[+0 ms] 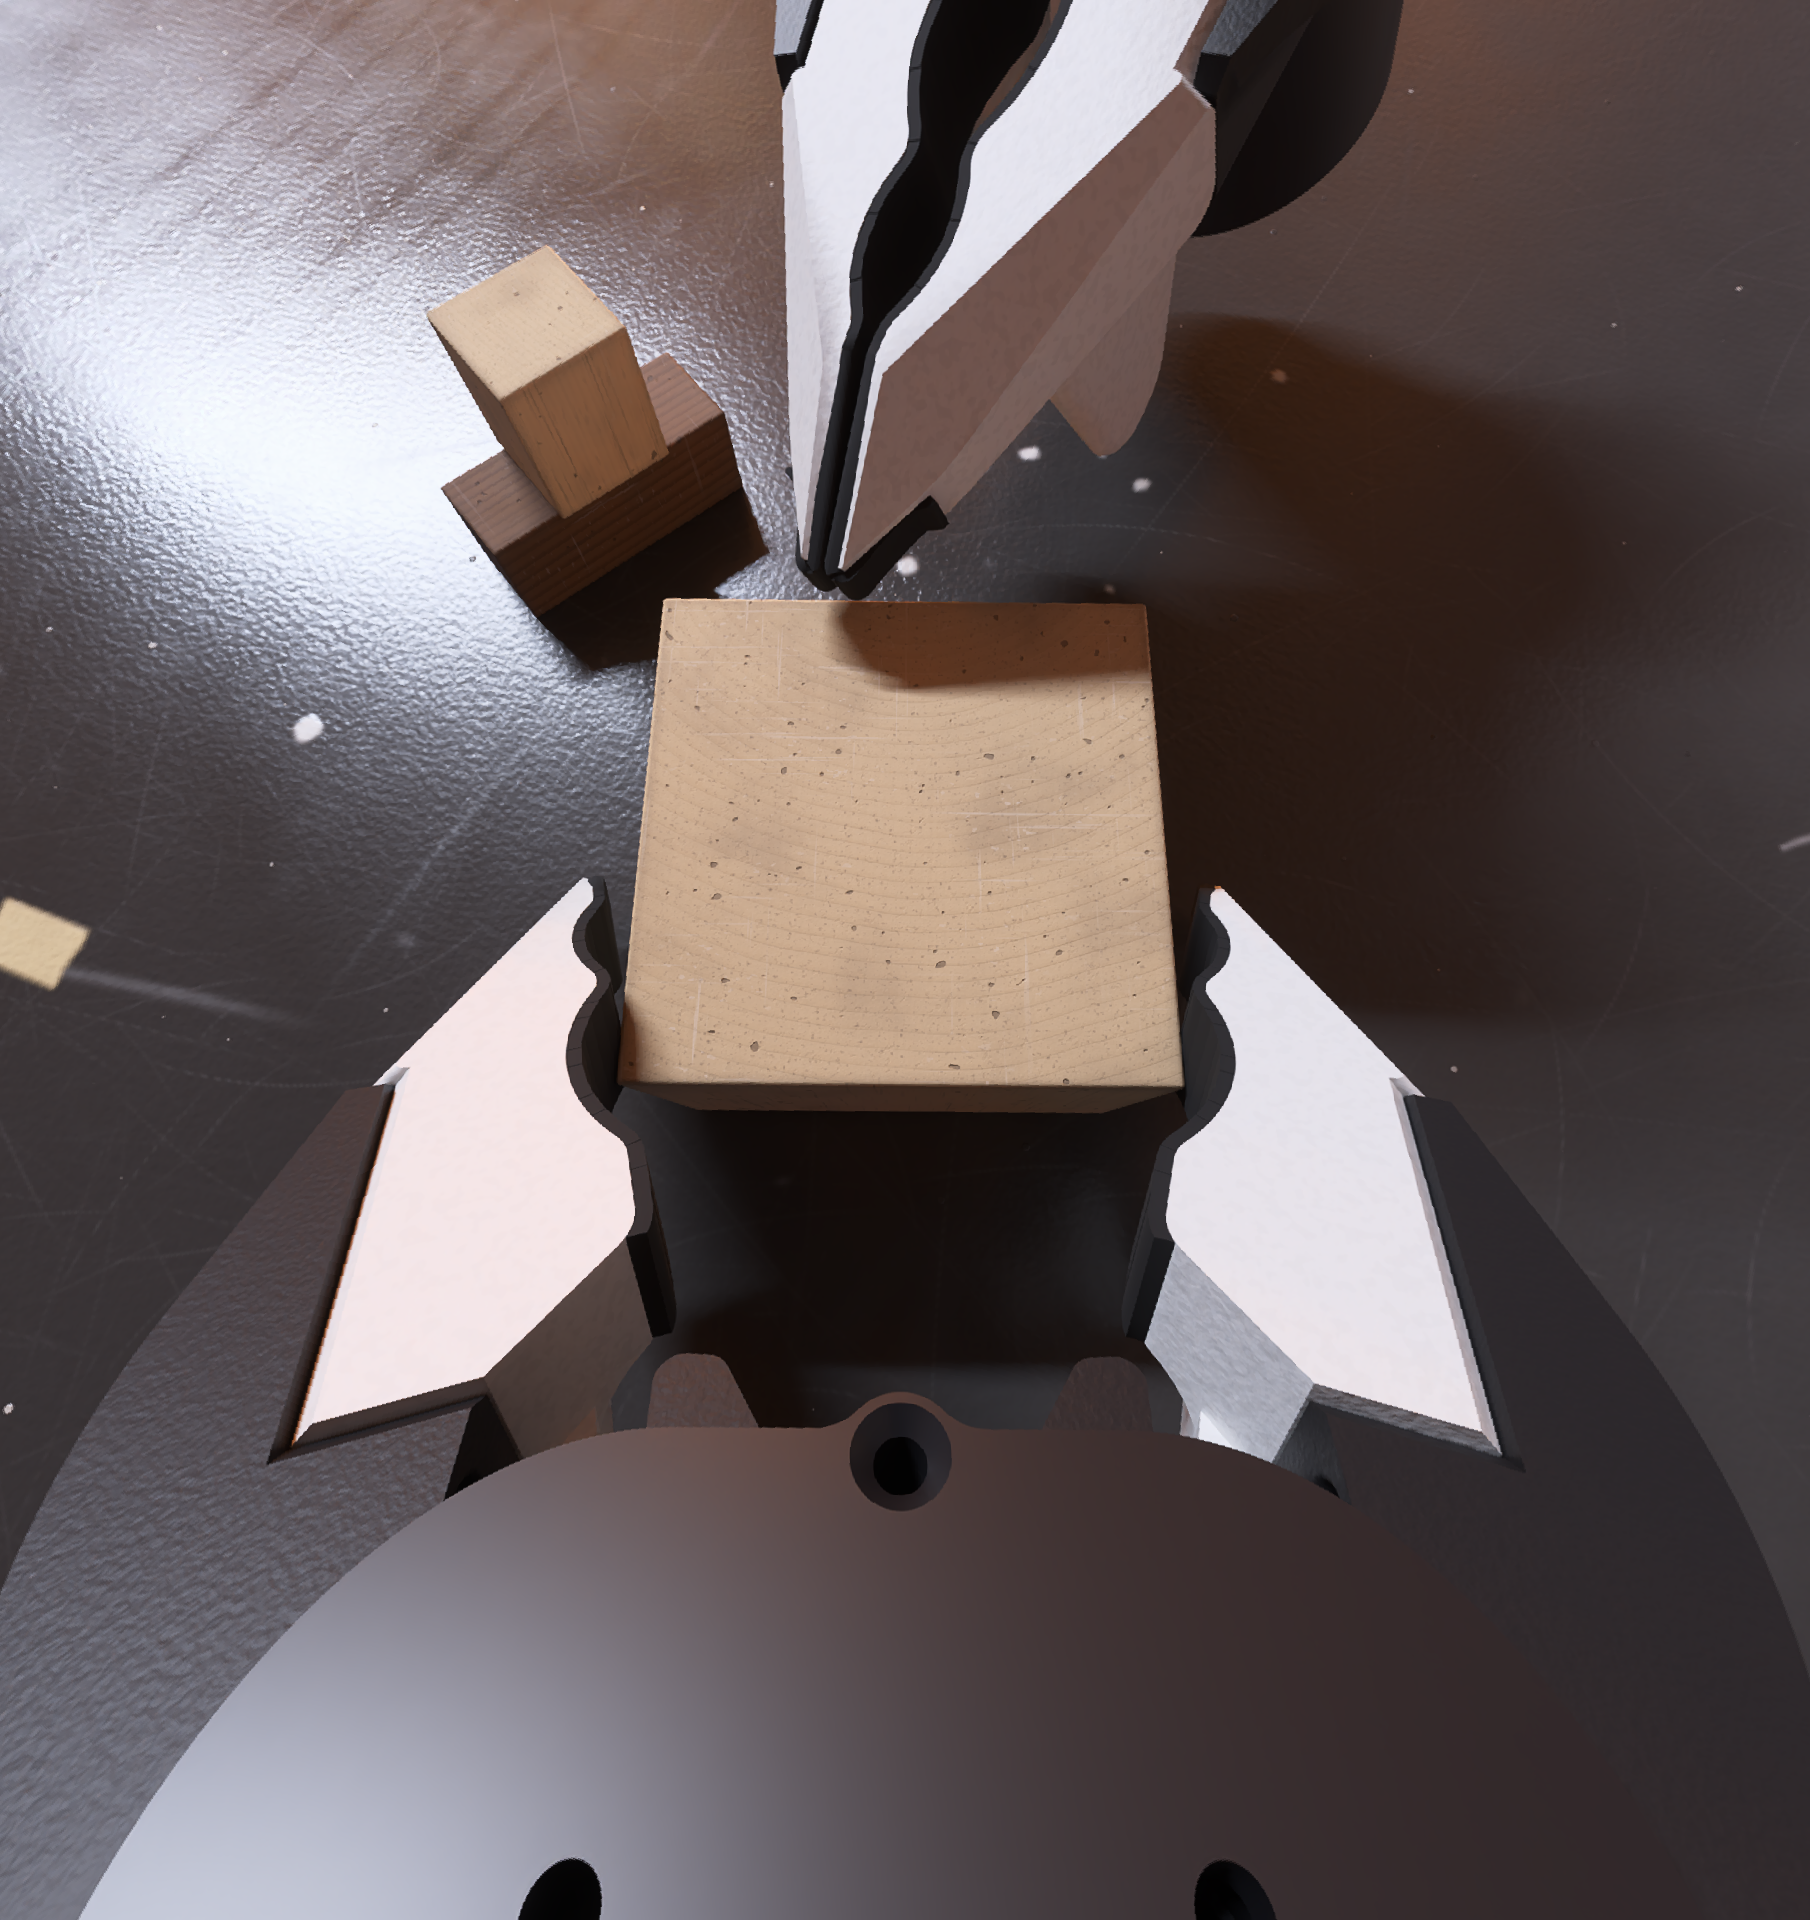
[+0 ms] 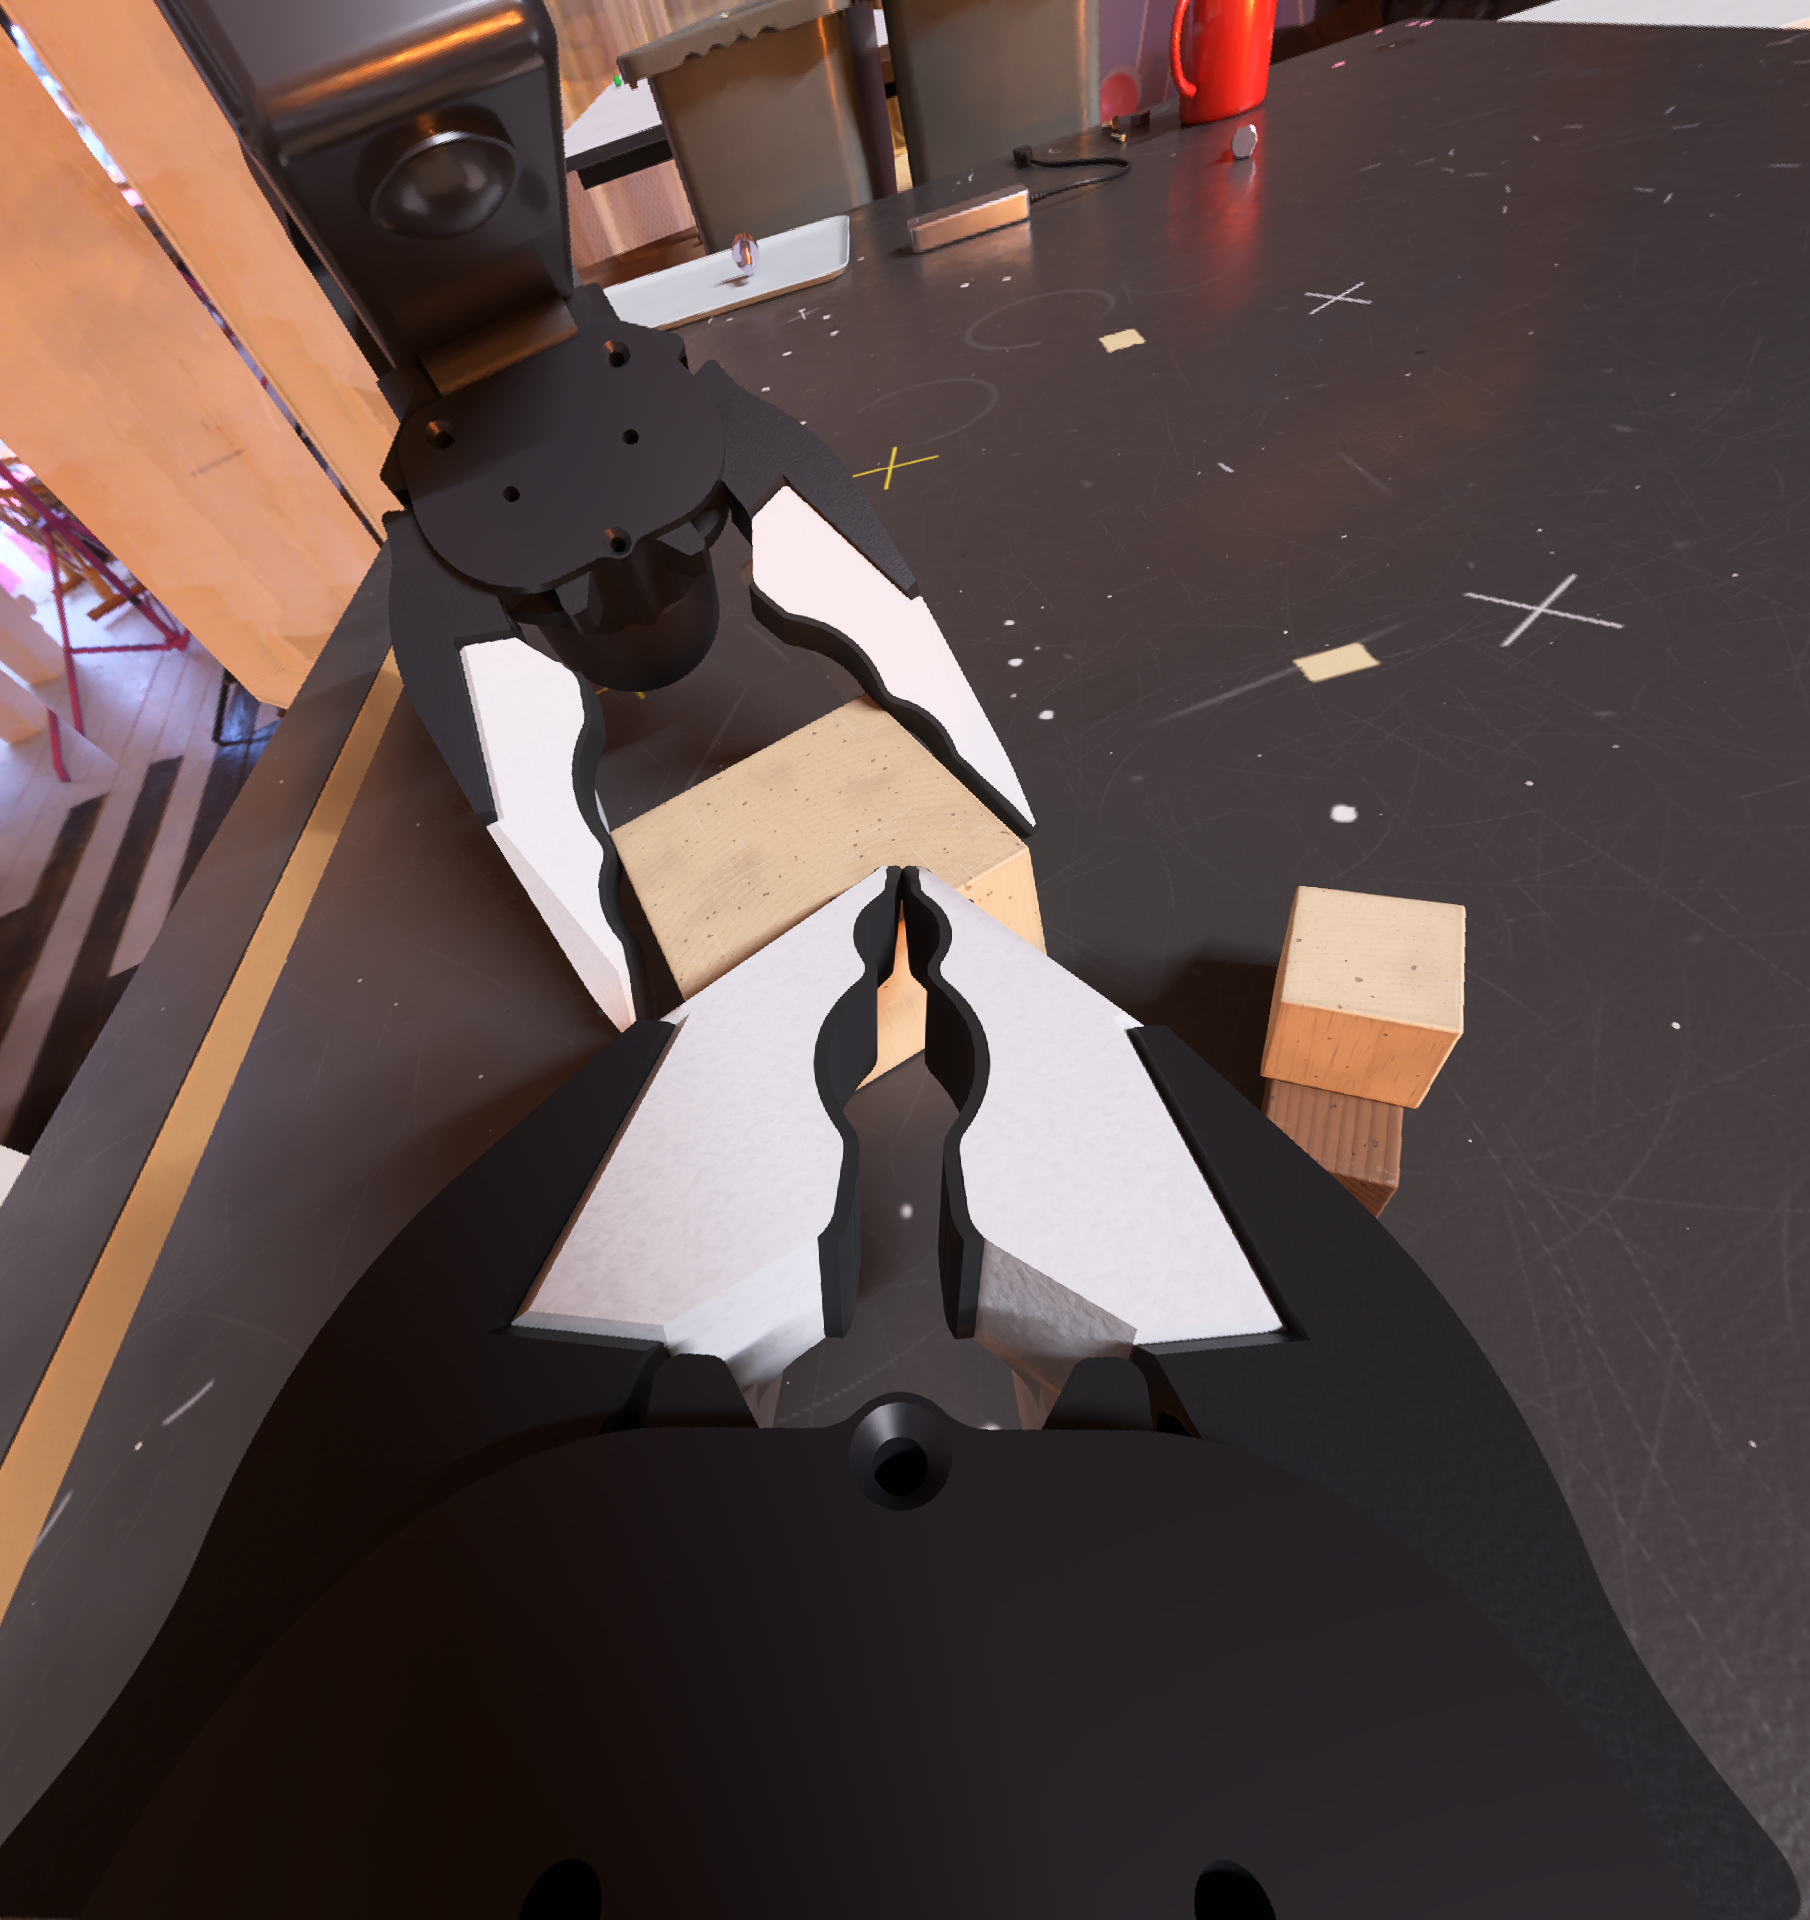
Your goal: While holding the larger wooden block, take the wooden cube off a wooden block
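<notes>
Left wrist view: left hand-held gripper [image 1: 901, 904] clamps the larger wooden block [image 1: 901, 852]; right hand-held gripper [image 2: 903, 875] is clenched, empty. Next: open it, straddle the wooden cube [image 2: 1366, 992].

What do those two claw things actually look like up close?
Both look alike. The left gripper and right gripper each have a rounded matte black body with small round holes, and two tapering white fingers edged inside with wavy black pads. No cables, sleeves or markings show.

Scuffed dark tabletop [image 2: 1503, 727], perhaps wooden floor [image 2: 101, 748]
</notes>
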Controlling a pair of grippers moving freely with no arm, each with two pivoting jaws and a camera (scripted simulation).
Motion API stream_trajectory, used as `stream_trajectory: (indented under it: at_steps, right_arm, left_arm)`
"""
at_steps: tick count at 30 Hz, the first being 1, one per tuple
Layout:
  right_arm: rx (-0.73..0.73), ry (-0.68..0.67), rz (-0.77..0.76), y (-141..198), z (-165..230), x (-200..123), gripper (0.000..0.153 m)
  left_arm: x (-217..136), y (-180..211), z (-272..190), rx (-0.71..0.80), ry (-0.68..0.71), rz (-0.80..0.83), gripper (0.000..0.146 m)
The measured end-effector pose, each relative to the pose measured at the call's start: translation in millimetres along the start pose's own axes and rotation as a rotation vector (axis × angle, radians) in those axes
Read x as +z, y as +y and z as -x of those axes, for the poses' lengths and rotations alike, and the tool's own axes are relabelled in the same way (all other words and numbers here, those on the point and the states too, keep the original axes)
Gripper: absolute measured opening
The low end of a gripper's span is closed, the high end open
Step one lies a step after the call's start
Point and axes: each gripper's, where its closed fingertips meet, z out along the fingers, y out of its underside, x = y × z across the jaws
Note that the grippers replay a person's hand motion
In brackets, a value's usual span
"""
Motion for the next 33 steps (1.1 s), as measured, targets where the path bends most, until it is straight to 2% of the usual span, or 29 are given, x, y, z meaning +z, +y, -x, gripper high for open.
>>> stream_trajectory:
  at_steps: [9, 13, 15, 17, 19, 21, 22, 25, 26, 28, 33]
  right_arm:
    - [-0.001, 0.001, -0.012, -2, 1, -1, 0.0]
    - [-0.031, 0.031, -0.067, -8, -1, -7, 0.0]
    - [-0.096, 0.16, -0.137, -16, -13, -15, 0.0]
    - [-0.174, 0.369, -0.199, -25, -31, -28, 0.0]
    - [-0.251, 0.541, -0.185, -26, -45, -40, 0.0]
    - [-0.294, 0.628, -0.114, -22, -55, -44, 0.0]
    - [-0.3, 0.641, -0.079, -20, -59, -42, 0.007]
    - [-0.268, 0.619, 0.04, -9, -69, -34, 0.049]
    - [-0.26, 0.618, 0.085, -5, -74, -34, 0.058]
    - [-0.236, 0.612, 0.147, 3, -82, -32, 0.059]
    - [-0.157, 0.506, 0.194, 14, -85, -21, 0.046]
  left_arm:
    - [0, -1, 3, -0.003, -0.037, -0.005, 0.109]
    - [0, -1, 6, 0.003, -0.061, -0.01, 0.109]
    - [-1, -1, 8, 0.012, -0.063, -0.018, 0.109]
    - [-5, -4, 10, 0.012, -0.06, -0.042, 0.109]
    - [-13, -11, 14, 0.011, -0.055, -0.081, 0.109]
    - [-22, -18, 21, 0.018, -0.061, -0.113, 0.109]
    - [-27, -21, 26, 0.023, -0.062, -0.126, 0.109]
    - [-35, -26, 39, 0.036, -0.046, -0.155, 0.109]
    - [-37, -27, 42, 0.037, -0.033, -0.165, 0.109]
    - [-37, -28, 50, 0.048, -0.005, -0.18, 0.109]
    - [-33, -23, 68, 0.095, 0.036, -0.168, 0.109]
